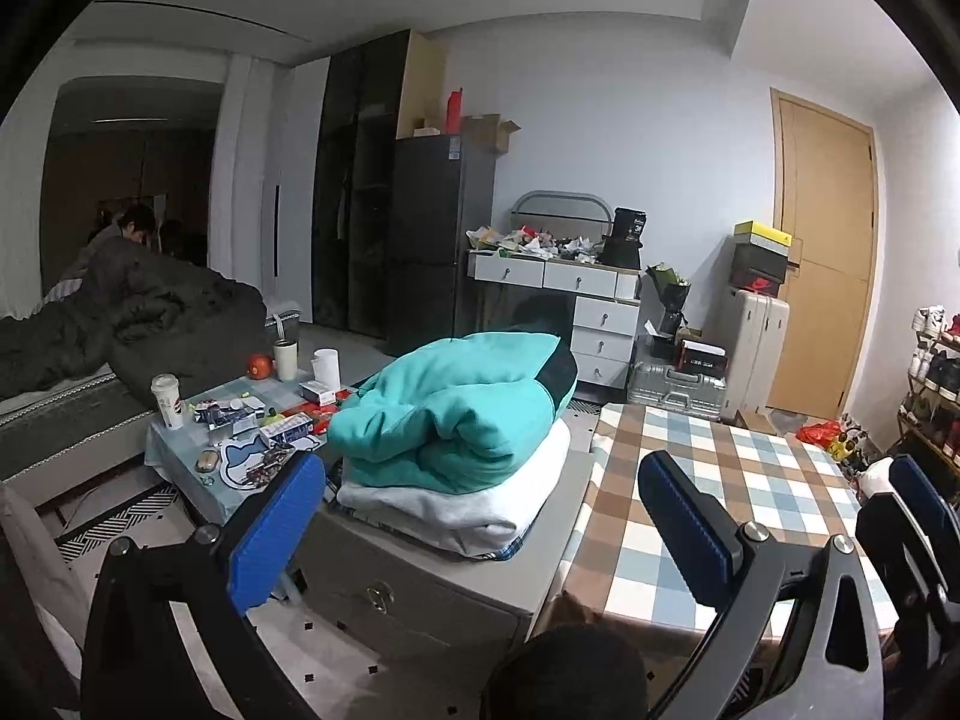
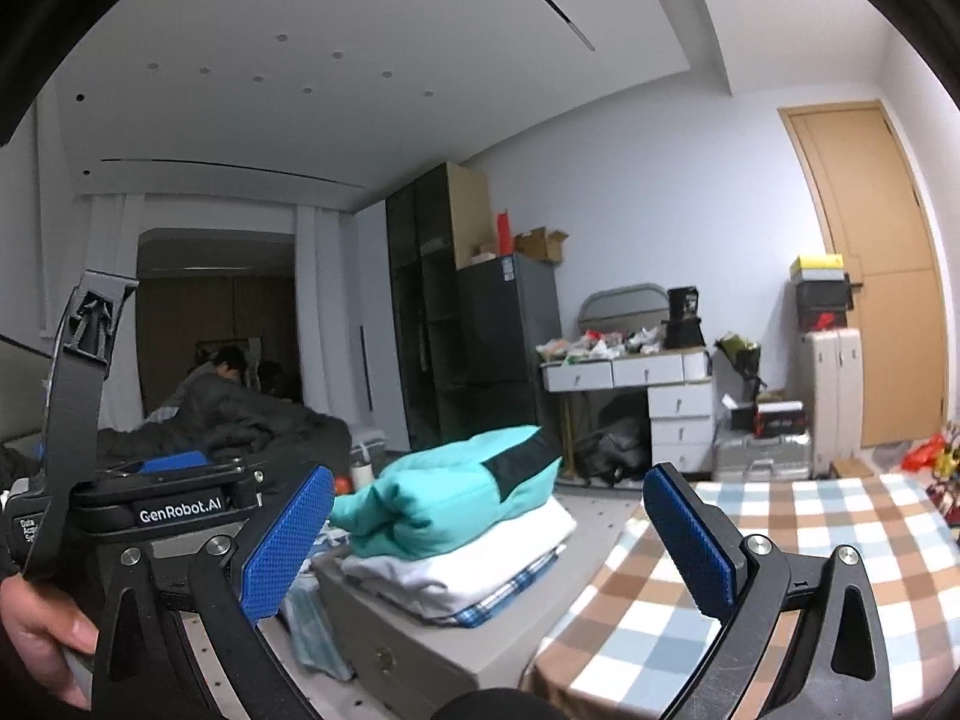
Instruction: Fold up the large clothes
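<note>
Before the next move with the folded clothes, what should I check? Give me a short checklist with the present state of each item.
1. Left claw open and empty: ok.
2. Right claw open and empty: ok.
3. Folded teal padded jacket lies on top of the folded white garment: ok.
4. Stack rests fully on the grey drawer cabinet: ok.
5. Brown, blue and white checked tablecloth free in front: ok.
6. Another garment waiting to be folded: cannot tell.

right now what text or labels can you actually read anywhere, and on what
"GenRobot.AI" on the left gripper body, seen from the right wrist.
"Data Acq..." on its side, cut off.
"38" on the black box on the white dresser.
Print on the paper cup, the cartons on the low table and the fridge sticker: too blurred.
</note>
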### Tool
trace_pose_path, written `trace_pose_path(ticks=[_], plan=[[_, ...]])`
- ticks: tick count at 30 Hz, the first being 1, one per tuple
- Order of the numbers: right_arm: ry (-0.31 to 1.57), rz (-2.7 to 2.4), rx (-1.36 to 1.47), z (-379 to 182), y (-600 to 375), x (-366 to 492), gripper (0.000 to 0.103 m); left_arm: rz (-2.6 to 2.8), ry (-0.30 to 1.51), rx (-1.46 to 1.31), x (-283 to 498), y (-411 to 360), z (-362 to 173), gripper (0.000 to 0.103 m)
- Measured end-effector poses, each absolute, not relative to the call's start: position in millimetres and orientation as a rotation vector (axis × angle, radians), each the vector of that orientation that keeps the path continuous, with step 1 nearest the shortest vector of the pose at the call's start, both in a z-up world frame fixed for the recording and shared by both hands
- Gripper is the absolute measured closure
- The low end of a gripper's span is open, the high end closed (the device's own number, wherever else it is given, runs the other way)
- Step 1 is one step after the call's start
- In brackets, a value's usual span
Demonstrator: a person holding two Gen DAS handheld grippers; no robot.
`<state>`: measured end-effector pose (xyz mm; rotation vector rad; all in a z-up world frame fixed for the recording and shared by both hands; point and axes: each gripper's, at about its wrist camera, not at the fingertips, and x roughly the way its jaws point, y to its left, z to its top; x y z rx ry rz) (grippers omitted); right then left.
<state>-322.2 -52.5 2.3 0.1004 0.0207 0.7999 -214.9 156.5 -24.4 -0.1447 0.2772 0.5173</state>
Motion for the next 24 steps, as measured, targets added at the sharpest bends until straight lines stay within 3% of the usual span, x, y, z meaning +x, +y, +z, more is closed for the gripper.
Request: trace_pose_path(ticks=[5, 24], plan=[[0.081, 0.802, 0.153, 1.5, -54.2, -314.7, 0.0, 0.511, 0.279, -0.144, -216.3, 156.4, -24.1, 0.001], [0.031, 0.78, 0.203, 0.5, -65.0, -327.5, 0.0, 0.501, 0.302, -0.139, -213.0, 153.7, -20.5, 0.001]])
